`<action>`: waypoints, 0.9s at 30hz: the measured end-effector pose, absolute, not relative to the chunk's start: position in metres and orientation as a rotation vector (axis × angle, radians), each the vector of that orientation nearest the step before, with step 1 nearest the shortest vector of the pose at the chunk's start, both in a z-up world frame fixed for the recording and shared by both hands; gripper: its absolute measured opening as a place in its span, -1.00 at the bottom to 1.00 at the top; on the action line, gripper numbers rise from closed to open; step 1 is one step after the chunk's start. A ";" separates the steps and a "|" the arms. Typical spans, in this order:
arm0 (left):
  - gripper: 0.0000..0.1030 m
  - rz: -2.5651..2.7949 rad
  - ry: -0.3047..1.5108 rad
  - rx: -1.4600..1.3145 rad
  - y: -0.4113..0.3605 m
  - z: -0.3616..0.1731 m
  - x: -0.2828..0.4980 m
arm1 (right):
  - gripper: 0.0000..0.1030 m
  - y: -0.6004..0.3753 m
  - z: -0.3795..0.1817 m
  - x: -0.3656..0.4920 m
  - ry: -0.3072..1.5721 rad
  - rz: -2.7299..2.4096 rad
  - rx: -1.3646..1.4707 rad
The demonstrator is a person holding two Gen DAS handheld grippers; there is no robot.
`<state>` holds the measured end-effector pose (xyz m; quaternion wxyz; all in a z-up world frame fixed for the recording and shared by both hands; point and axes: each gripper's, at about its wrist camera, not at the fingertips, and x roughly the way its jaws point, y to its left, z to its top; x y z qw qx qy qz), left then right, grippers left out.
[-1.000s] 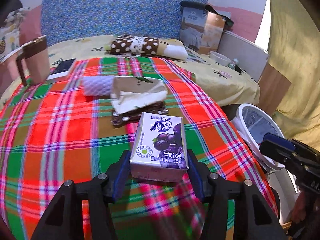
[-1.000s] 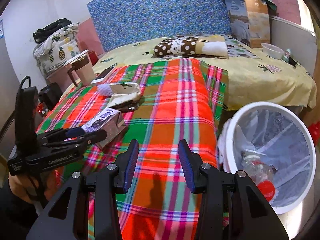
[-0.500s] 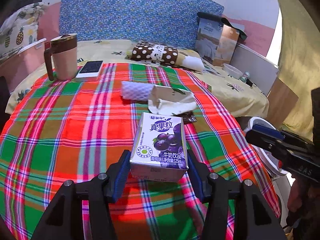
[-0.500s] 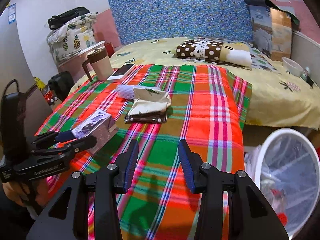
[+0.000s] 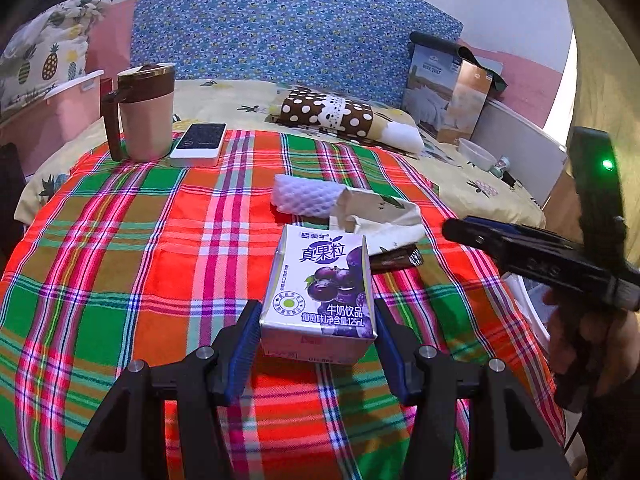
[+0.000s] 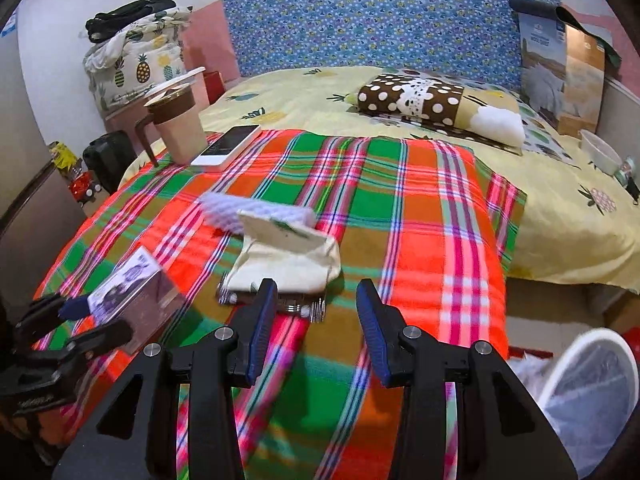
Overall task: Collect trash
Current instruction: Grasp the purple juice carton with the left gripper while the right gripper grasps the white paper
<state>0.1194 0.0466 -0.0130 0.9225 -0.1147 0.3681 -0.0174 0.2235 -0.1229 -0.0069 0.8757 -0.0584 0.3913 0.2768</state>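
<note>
My left gripper (image 5: 315, 334) is shut on a purple grape milk carton (image 5: 322, 294) and holds it over the plaid cloth (image 5: 120, 260). The carton also shows at the left of the right wrist view (image 6: 132, 292). My right gripper (image 6: 316, 320) is open and empty, just short of a dark snack wrapper (image 6: 304, 307) that lies under a crumpled cream paper bag (image 6: 286, 258). A white foam net sleeve (image 6: 240, 208) lies behind the bag. In the left wrist view the bag (image 5: 380, 216), sleeve (image 5: 306, 198) and wrapper (image 5: 394, 260) lie beyond the carton.
A white-lined trash bin (image 6: 592, 396) stands on the floor at the right, below the cloth's edge. A brown-and-beige mug (image 5: 142, 114) and a phone (image 5: 199, 139) sit at the far left of the cloth. A polka-dot pillow (image 6: 412, 96) lies on the bed behind.
Both grippers have swung left, away from the bin. The right gripper has come closer to the wrapper and paper bag. The left gripper still holds the carton.
</note>
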 end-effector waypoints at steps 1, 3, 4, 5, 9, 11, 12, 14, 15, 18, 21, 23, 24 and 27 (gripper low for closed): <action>0.06 -0.036 0.757 -0.238 0.048 -0.014 0.120 | -0.15 -0.121 -0.009 0.228 0.822 0.576 -0.120; 0.06 -0.037 0.760 -0.239 0.050 -0.016 0.123 | -0.15 -0.119 -0.015 0.237 0.837 0.572 -0.114; 0.06 -0.038 0.764 -0.240 0.051 -0.017 0.124 | -0.15 -0.117 -0.022 0.246 0.861 0.571 -0.100; 0.06 -0.040 0.766 -0.242 0.052 -0.018 0.125 | -0.15 -0.116 -0.025 0.248 0.867 0.573 -0.095; 0.06 -0.046 0.779 -0.247 0.055 -0.023 0.129 | -0.17 -0.115 -0.033 0.256 0.904 0.596 -0.053; 0.06 -0.046 0.782 -0.248 0.054 -0.024 0.130 | -0.37 -0.114 -0.034 0.255 0.905 0.601 -0.056; 0.06 -0.047 0.783 -0.248 0.054 -0.024 0.131 | -0.51 -0.113 -0.033 0.252 0.903 0.602 -0.061; 0.06 -0.046 0.785 -0.247 0.054 -0.025 0.132 | -0.54 -0.114 -0.031 0.248 0.897 0.606 -0.060; 0.06 -0.045 0.786 -0.246 0.054 -0.025 0.132 | -0.55 -0.115 -0.030 0.247 0.893 0.604 -0.060; 0.06 -0.041 0.786 -0.244 0.052 -0.024 0.131 | -0.56 -0.120 -0.024 0.239 0.876 0.598 -0.052; 0.06 -0.039 0.780 -0.241 0.049 -0.022 0.128 | -0.56 -0.130 -0.015 0.222 0.853 0.584 -0.041; 0.06 -0.041 0.774 -0.235 0.046 -0.019 0.124 | -0.56 -0.136 -0.011 0.213 0.846 0.581 -0.027; 0.06 -0.044 0.772 -0.234 0.044 -0.018 0.122 | -0.56 -0.140 -0.009 0.205 0.842 0.579 -0.016; 0.06 -0.056 0.769 -0.228 0.037 -0.015 0.114 | -0.56 -0.150 -0.006 0.195 0.838 0.565 -0.002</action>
